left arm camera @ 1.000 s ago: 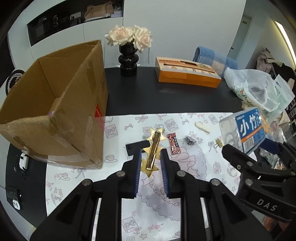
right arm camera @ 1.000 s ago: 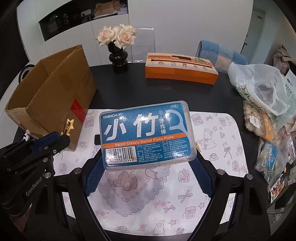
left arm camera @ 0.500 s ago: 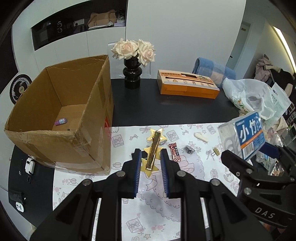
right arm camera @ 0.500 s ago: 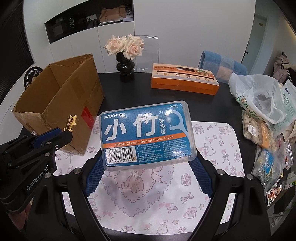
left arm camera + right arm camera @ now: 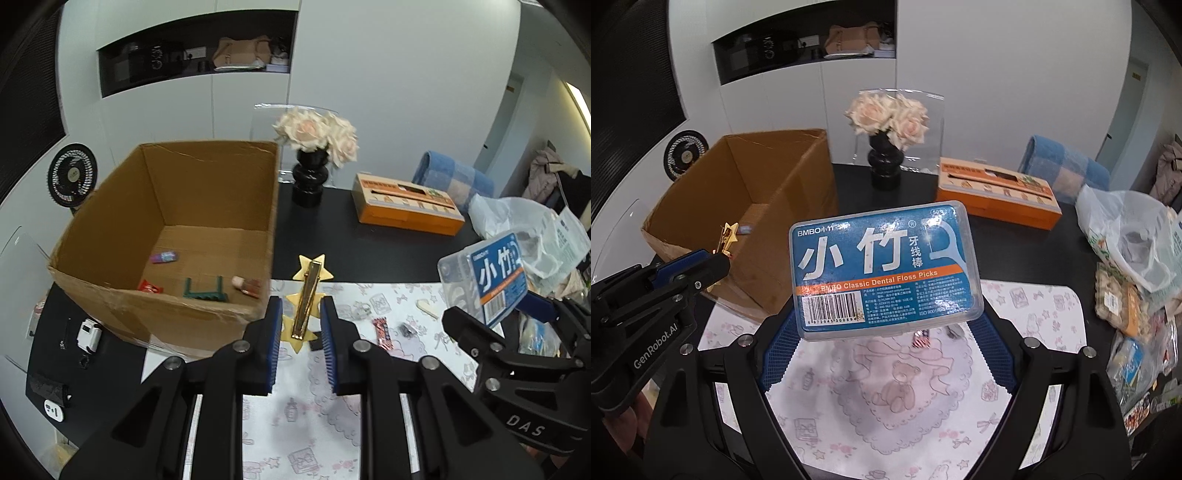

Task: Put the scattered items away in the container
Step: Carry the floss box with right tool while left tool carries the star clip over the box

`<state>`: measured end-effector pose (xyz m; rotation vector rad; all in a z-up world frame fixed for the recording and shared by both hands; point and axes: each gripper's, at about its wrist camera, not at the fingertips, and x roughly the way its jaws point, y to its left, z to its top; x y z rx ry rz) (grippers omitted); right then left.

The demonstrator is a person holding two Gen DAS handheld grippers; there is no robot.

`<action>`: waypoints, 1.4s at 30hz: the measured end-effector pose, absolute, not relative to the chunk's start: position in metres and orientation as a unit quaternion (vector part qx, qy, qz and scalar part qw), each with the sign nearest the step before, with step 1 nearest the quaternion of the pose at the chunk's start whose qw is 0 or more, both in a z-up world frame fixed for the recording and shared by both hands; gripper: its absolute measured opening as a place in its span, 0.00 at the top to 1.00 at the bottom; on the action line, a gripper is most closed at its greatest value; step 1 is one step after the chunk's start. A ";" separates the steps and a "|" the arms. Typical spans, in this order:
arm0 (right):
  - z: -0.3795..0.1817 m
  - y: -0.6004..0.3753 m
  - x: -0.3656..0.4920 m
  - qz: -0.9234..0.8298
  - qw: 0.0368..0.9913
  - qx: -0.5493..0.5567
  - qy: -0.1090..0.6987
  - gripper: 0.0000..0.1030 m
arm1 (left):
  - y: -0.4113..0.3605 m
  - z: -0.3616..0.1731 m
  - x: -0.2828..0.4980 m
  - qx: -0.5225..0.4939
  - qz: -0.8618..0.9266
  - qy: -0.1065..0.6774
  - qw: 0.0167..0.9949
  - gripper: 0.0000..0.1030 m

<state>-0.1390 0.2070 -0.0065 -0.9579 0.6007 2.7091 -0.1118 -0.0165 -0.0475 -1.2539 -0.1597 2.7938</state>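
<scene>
Both grippers rose; cardboard box (image 5: 207,206) interior now visible.

Both grippers now ride higher than a second ago. The left gripper (image 5: 301,319), carrying the gold star hair clip (image 5: 306,300), looks down over the cardboard box (image 5: 192,236) rim, so a green comb (image 5: 204,290) and small wrappers on its floor come into view. The right gripper (image 5: 884,332) lifts the floss pick box (image 5: 884,269) clear of the patterned mat (image 5: 897,398)
</scene>
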 end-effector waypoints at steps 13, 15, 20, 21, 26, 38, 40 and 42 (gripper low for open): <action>0.047 0.134 -0.199 0.940 0.030 -0.301 0.158 0.15 | -0.107 -0.035 -0.107 -0.393 0.915 -0.083 -0.039 0.80; 0.052 0.122 -0.207 0.942 0.019 -0.300 0.151 0.15 | -0.120 -0.034 -0.105 -0.392 0.915 -0.085 -0.050 0.80; 0.060 0.101 -0.225 0.943 0.000 -0.301 0.141 0.15 | -0.142 -0.036 -0.107 -0.393 0.912 -0.093 -0.066 0.80; 0.061 0.098 -0.228 0.943 -0.003 -0.301 0.139 0.15 | -0.146 -0.037 -0.108 -0.395 0.911 -0.094 -0.068 0.80; 0.062 0.093 -0.245 0.942 -0.008 -0.306 0.140 0.15 | -0.155 -0.043 -0.118 -0.401 0.908 -0.095 -0.068 0.80; 0.052 0.101 -0.286 0.934 -0.010 -0.329 0.142 0.15 | -0.163 -0.059 -0.157 -0.421 0.900 -0.098 -0.061 0.80; 0.050 0.103 -0.295 0.932 -0.012 -0.332 0.143 0.15 | -0.165 -0.063 -0.164 -0.425 0.898 -0.098 -0.062 0.80; 0.047 0.104 -0.304 0.931 -0.014 -0.336 0.144 0.15 | -0.168 -0.067 -0.171 -0.430 0.895 -0.099 -0.063 0.80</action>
